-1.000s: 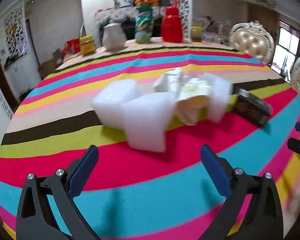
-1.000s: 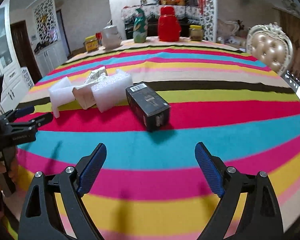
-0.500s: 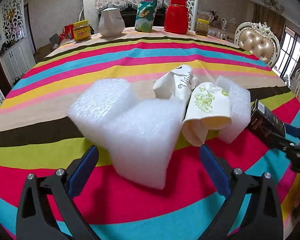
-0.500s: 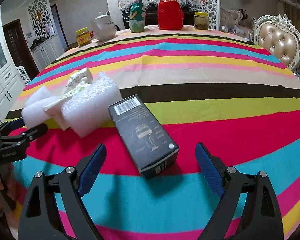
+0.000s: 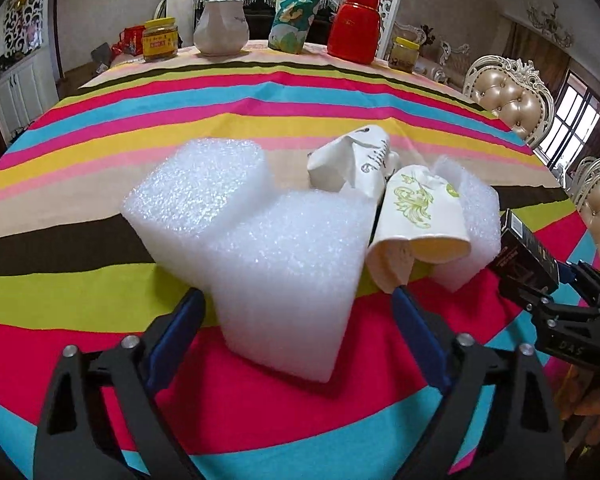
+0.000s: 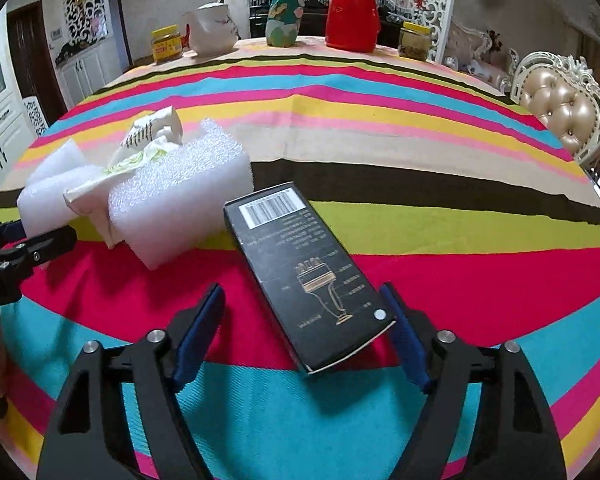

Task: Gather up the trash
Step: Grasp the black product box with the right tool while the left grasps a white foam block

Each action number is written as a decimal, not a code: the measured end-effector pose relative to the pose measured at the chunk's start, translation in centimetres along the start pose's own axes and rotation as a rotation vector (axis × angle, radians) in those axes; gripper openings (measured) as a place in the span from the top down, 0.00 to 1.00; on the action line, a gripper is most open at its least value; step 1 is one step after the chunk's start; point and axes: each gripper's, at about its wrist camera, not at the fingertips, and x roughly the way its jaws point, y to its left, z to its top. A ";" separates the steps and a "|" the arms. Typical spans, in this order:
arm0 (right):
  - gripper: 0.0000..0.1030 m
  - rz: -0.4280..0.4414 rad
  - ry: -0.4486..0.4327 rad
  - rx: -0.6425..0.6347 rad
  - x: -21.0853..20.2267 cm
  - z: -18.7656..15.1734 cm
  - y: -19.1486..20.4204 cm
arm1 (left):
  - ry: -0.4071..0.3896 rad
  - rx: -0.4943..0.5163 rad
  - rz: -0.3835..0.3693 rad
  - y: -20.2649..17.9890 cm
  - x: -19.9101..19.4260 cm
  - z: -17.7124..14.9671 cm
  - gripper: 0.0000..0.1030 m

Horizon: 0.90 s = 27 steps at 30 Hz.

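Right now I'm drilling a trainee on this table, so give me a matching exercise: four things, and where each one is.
1. black box
2. foam block
3. red flask
4. paper cup

a. far table edge
b. between left gripper's fingers
c. between right gripper's fingers
d. lying among the foam

Pairs: 1-c, 2-b, 3-a, 4-d

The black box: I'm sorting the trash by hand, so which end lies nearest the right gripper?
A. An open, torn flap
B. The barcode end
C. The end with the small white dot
C: in the right wrist view the black box has its white-dot end between the open jaws of the right gripper, barcode at the far end.
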 end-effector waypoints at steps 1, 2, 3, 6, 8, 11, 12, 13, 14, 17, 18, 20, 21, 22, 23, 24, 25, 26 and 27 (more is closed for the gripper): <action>0.38 -0.002 0.002 0.000 0.0 0.0 0.0 | 0.003 0.000 -0.004 0.0 0.1 0.0 0.17; 0.47 -0.004 0.004 0.000 0.1 0.0 -0.1 | 0.002 -0.001 -0.003 0.0 0.1 0.0 0.21; 0.52 0.001 0.003 0.000 0.0 0.0 -0.1 | 0.000 -0.003 0.000 0.1 0.0 0.0 0.24; 0.61 -0.006 -0.018 -0.007 -0.3 0.0 0.0 | -0.006 -0.013 -0.022 0.4 -0.1 0.0 0.43; 0.63 -0.009 -0.034 -0.012 -0.6 0.0 0.2 | -0.023 -0.015 -0.039 0.5 -0.4 -0.1 0.45; 0.63 -0.002 -0.062 -0.006 -1.2 -0.1 0.0 | -0.078 -0.001 -0.042 0.3 -1.4 -0.3 0.46; 0.63 -0.004 -0.069 0.005 -1.3 -0.1 -0.2 | -0.088 0.004 -0.044 0.2 -1.6 -0.3 0.46; 0.63 -0.003 -0.076 0.018 -1.4 -0.1 -0.5 | -0.093 0.008 -0.045 0.2 -1.7 -0.3 0.46; 0.63 0.000 -0.080 0.028 -1.5 -0.1 -0.7 | -0.096 0.012 -0.047 0.1 -1.8 -0.3 0.46; 0.63 0.009 -0.104 0.084 -1.9 -0.2 -1.8 | -0.111 0.005 -0.053 0.2 -2.1 -0.3 0.46; 0.63 0.013 -0.108 0.096 -1.9 -0.2 -2.0 | -0.121 0.002 -0.052 0.3 -2.3 -0.4 0.46; 0.63 0.013 -0.113 0.125 -1.9 -0.2 -2.6 | -0.153 0.010 -0.051 0.2 -3.1 -0.7 0.46; 0.63 0.016 -0.111 0.134 -2.0 -0.3 -2.7 | -0.175 0.018 -0.051 0.2 -3.6 -0.9 0.46; 0.63 0.020 -0.113 0.142 -2.0 -0.3 -2.8 | -0.195 0.024 -0.055 0.1 -4.2 -1.0 0.46; 0.63 0.022 -0.119 0.153 -2.2 -0.5 -2.9 | -0.215 0.027 -0.061 0.1 -4.8 -1.0 0.46; 0.63 0.031 -0.124 0.168 -2.8 -1.0 -2.9 | -0.234 0.025 -0.065 0.2 -5.5 -1.1 0.46; 0.63 0.045 -0.126 0.175 -3.2 -1.4 -2.9 | -0.258 0.020 -0.063 0.3 -6.4 -1.2 0.46; 0.63 0.072 -0.134 0.183 -4.0 -2.2 -2.5 | -0.271 0.019 -0.061 0.4 -7.0 -1.3 0.46; 0.63 0.083 -0.137 0.182 -4.7 -2.7 -2.2 | -0.286 0.022 -0.057 0.4 -7.9 -1.5 0.46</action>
